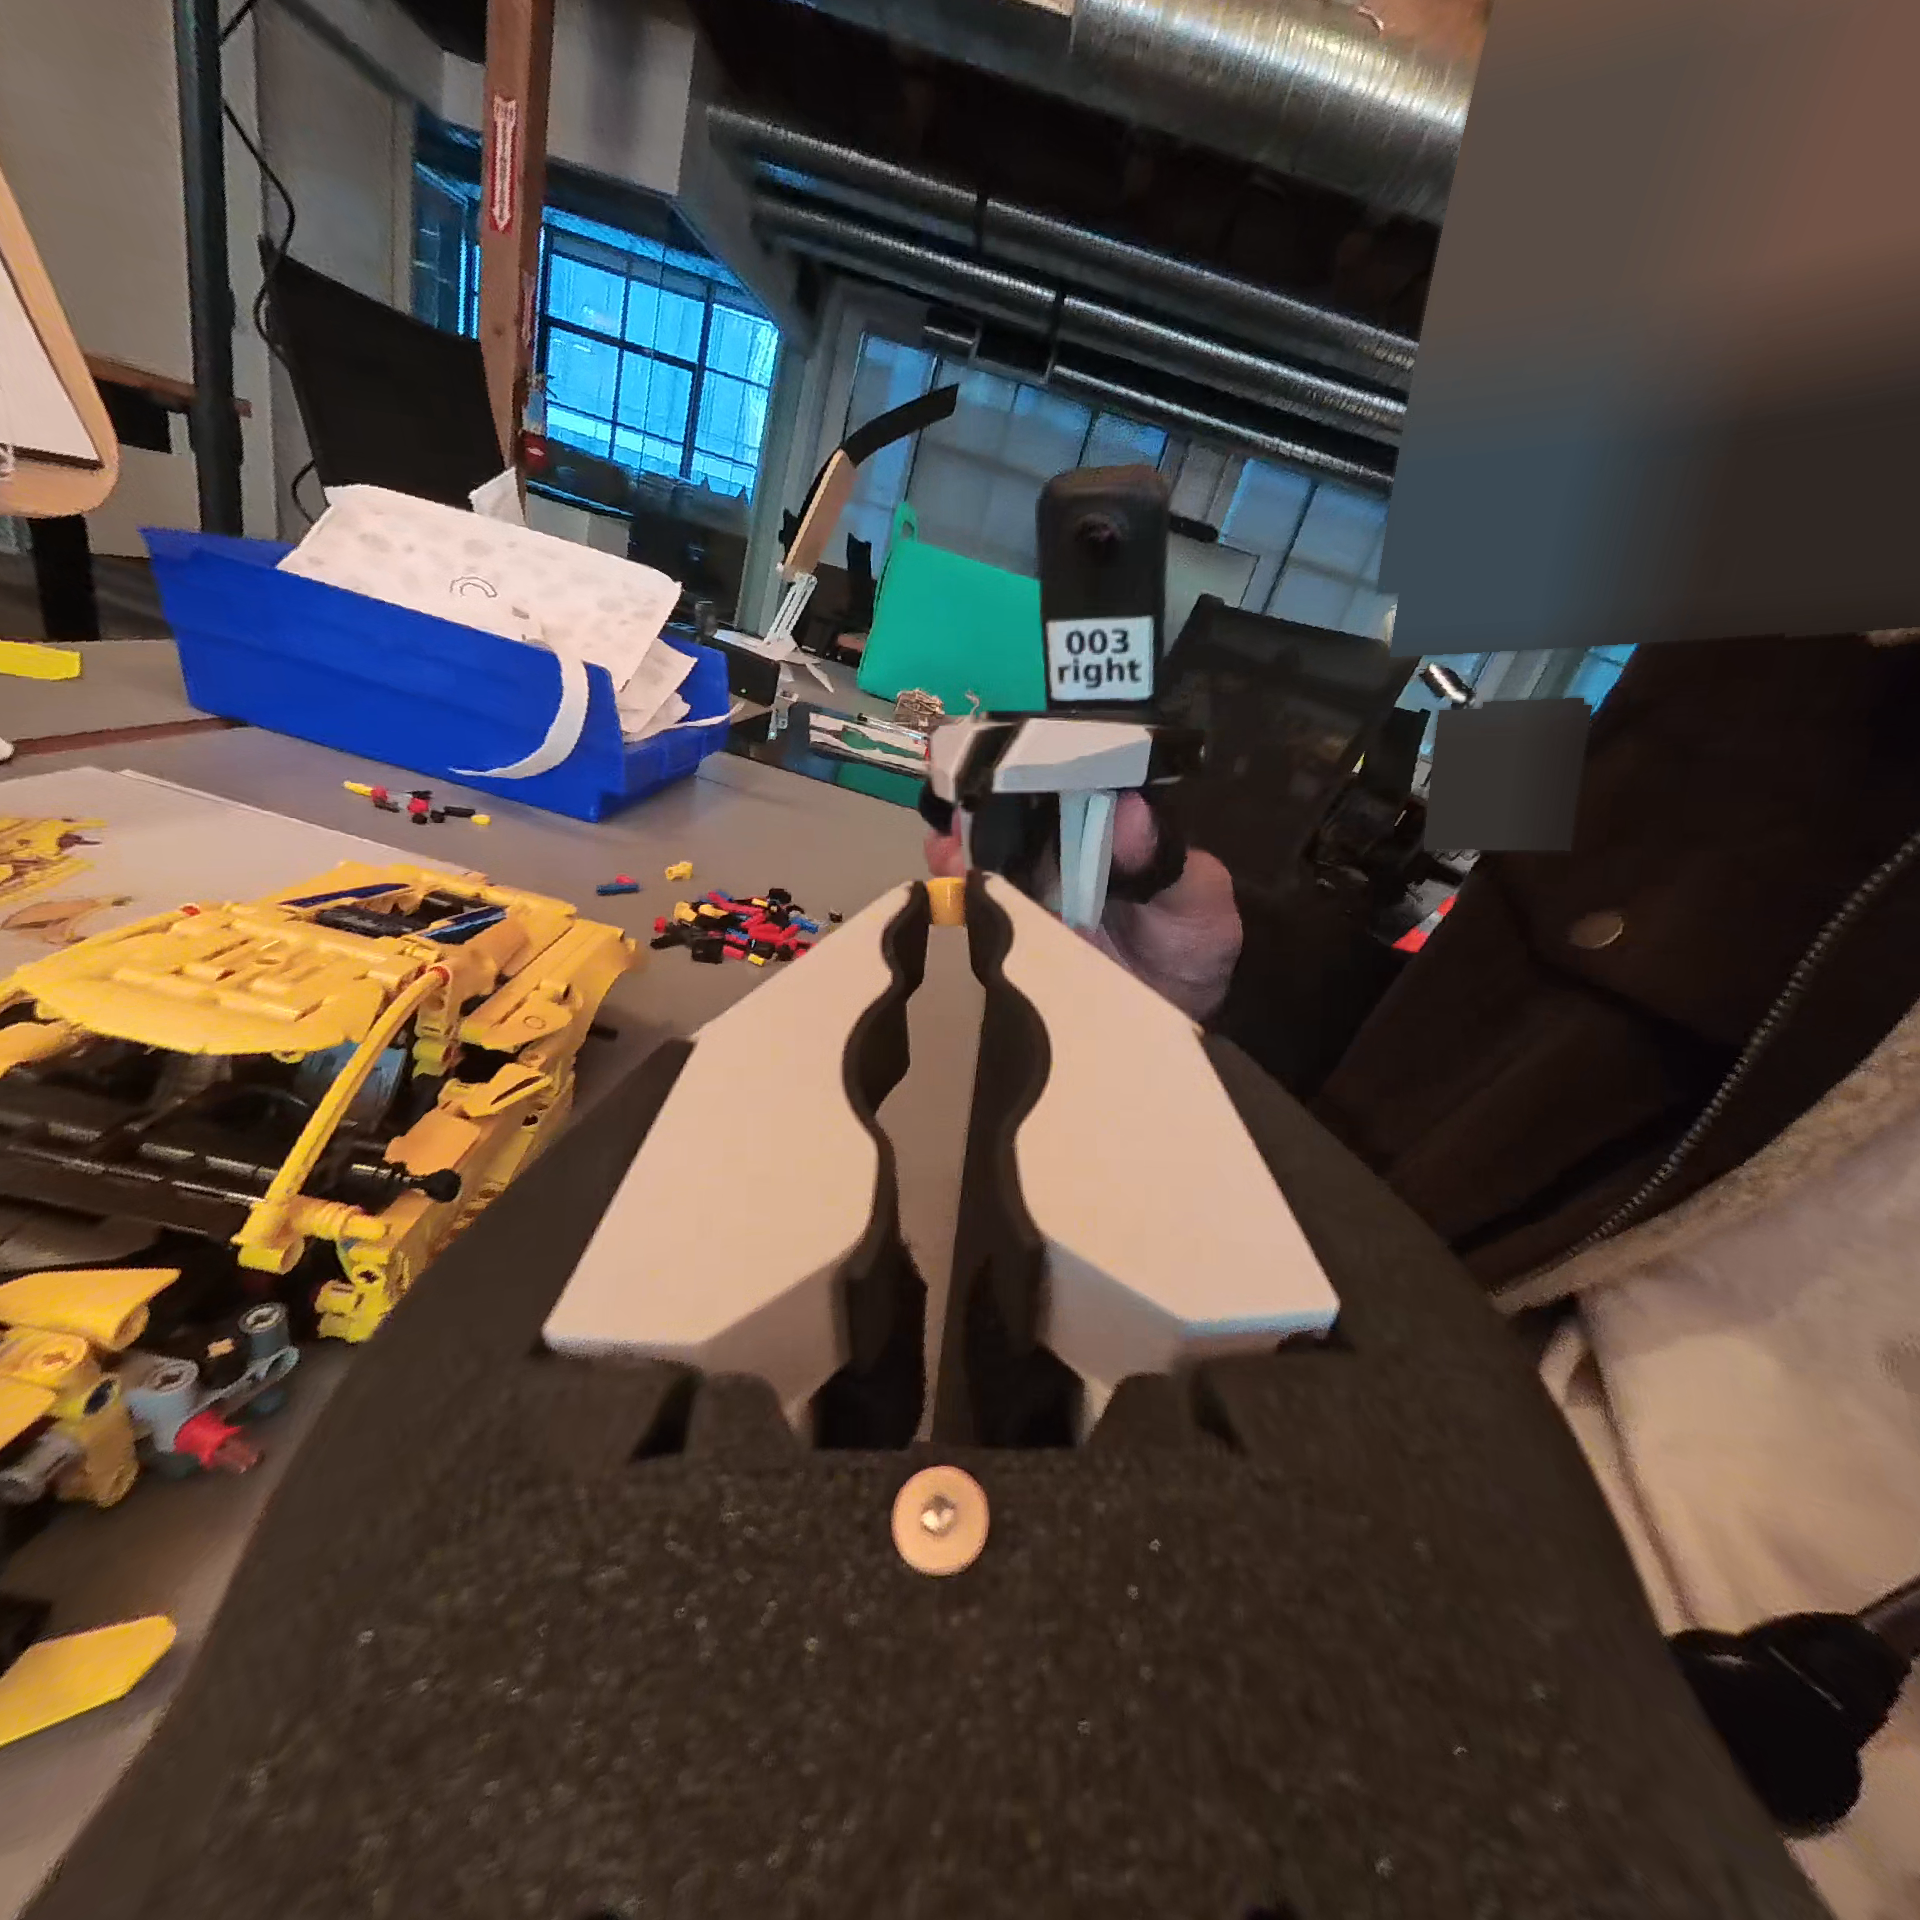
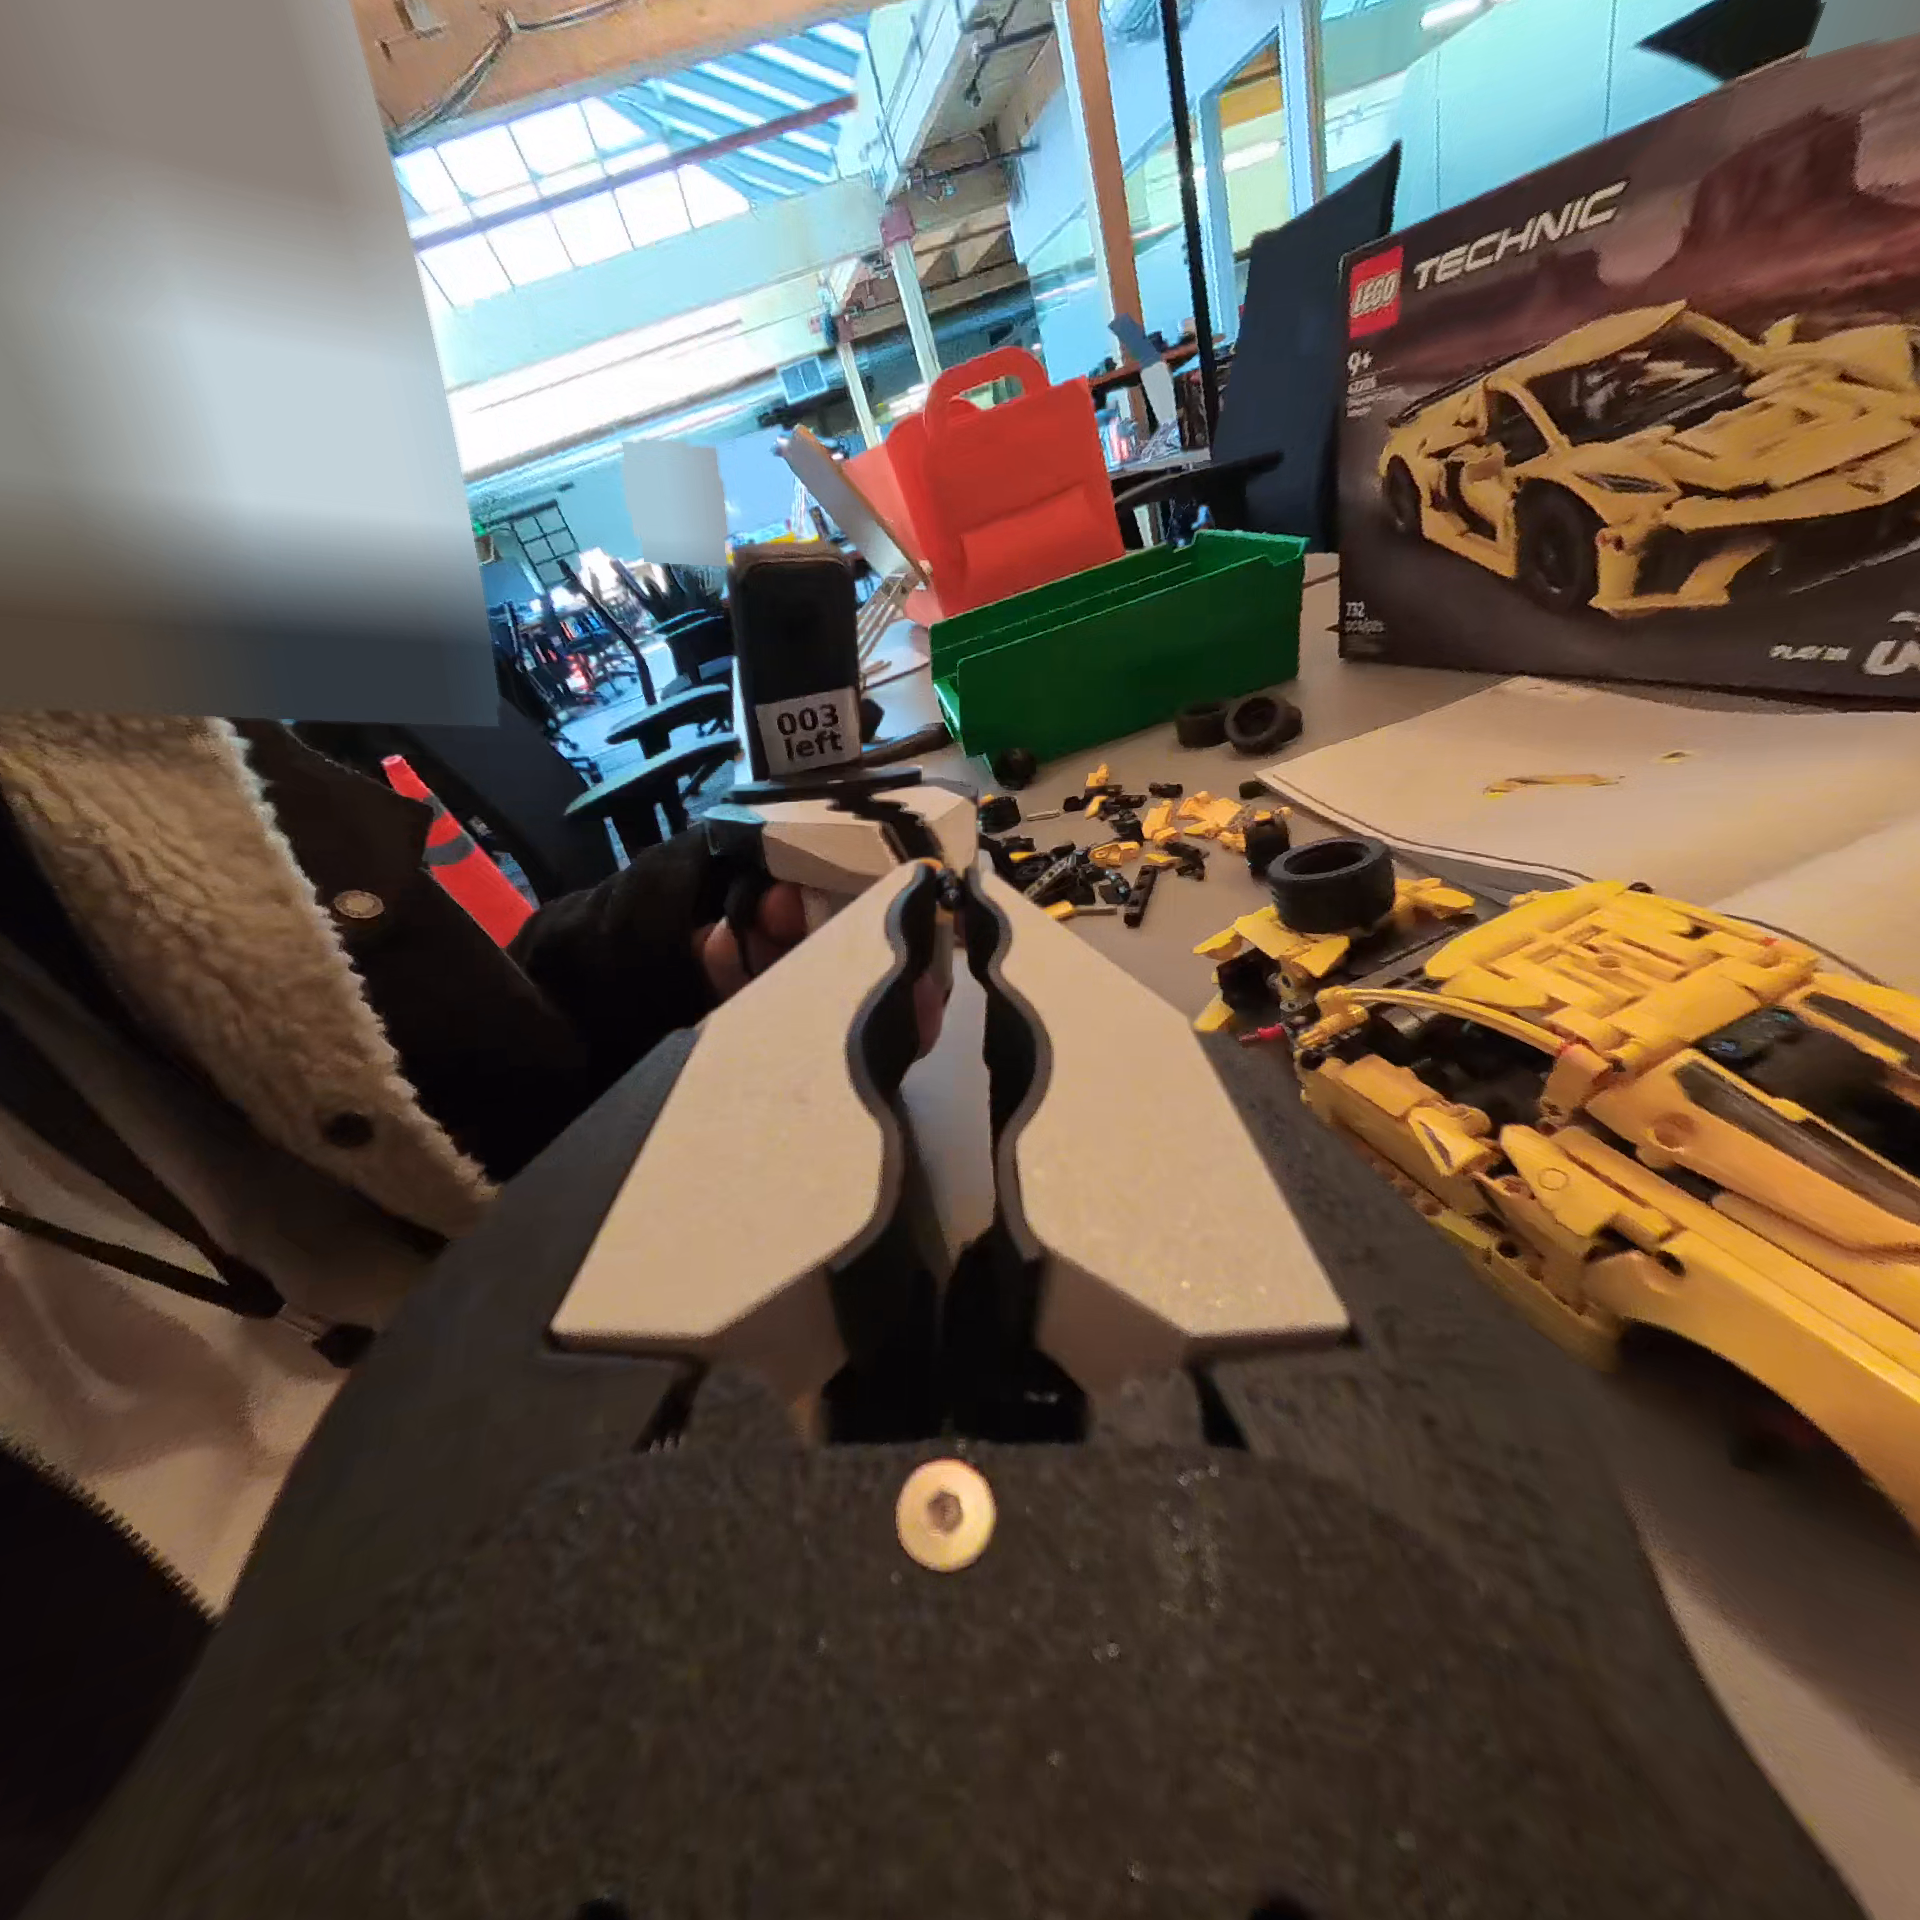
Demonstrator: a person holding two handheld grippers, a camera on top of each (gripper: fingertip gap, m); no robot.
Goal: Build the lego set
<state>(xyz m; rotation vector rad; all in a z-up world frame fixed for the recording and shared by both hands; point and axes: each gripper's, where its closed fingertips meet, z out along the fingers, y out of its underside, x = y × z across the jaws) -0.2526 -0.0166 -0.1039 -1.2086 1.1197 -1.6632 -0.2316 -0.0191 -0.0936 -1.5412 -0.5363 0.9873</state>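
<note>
Your left claw [image 1: 948, 902] pinches a small yellow round piece [image 1: 945, 900] above the surface [image 1: 821, 821]. Only the left view shows the blue bin [image 1: 416, 675]. The studded yellow car [image 2: 1621, 1122] lies mid-surface. Your right claw [image 2: 949, 891] nips a tiny dark piece [image 2: 949, 889]; only its view shows the glossy box [image 2: 1631, 416].

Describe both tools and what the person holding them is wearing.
Each tool, left tool and right tool, has pale grey wedge fingers lined with wavy black pads, on a black textured base with one silver screw. A black camera with a white label tops each. The person wears a dark fleece-lined jacket.
</note>
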